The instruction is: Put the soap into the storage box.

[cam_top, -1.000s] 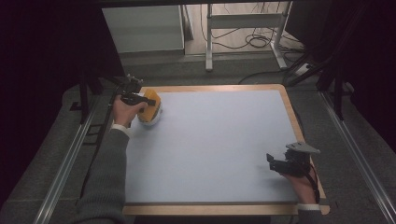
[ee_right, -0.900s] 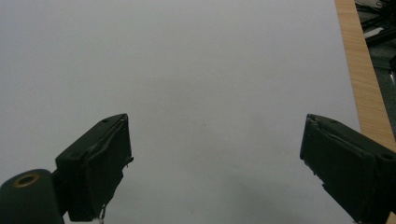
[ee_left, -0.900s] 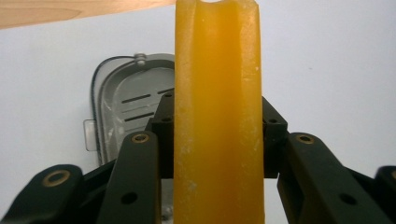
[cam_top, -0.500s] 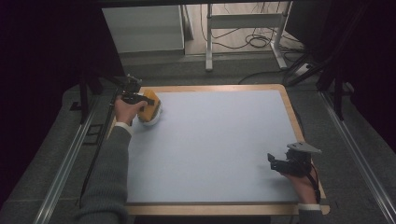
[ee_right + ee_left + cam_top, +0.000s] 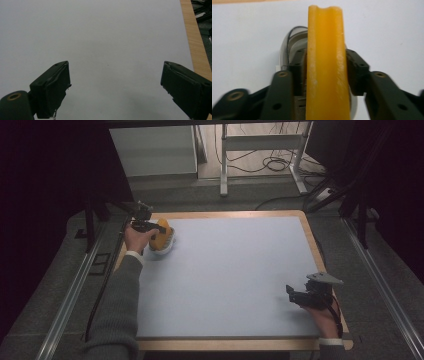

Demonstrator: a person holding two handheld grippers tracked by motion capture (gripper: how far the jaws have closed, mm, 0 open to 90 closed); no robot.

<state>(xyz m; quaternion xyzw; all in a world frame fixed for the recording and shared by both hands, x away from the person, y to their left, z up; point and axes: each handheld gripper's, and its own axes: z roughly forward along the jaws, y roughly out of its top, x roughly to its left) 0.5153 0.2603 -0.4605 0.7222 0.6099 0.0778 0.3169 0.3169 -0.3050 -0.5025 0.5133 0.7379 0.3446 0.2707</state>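
The left gripper (image 5: 150, 227) sits at the mat's ten o'clock corner, its jaws just opening around the orange piece (image 5: 325, 65) standing on the white base (image 5: 287, 47); the pads look barely apart from it. Pulling back crooked could tip it. The right gripper (image 5: 295, 296), at four o'clock, gapes empty.

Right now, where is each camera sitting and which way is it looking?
High view: sits above the person's side, looks forward and down on the table; both sleeved forearms, the left gripper and the right gripper show.
Left gripper view: rides on the left gripper, looks along its black jaws, which have just been opening, at the orange piece between them over a white base.
Right gripper view: rides on the right gripper, looks along its open jaws at bare table.
Shared: high and left gripper views both show the orange piece.
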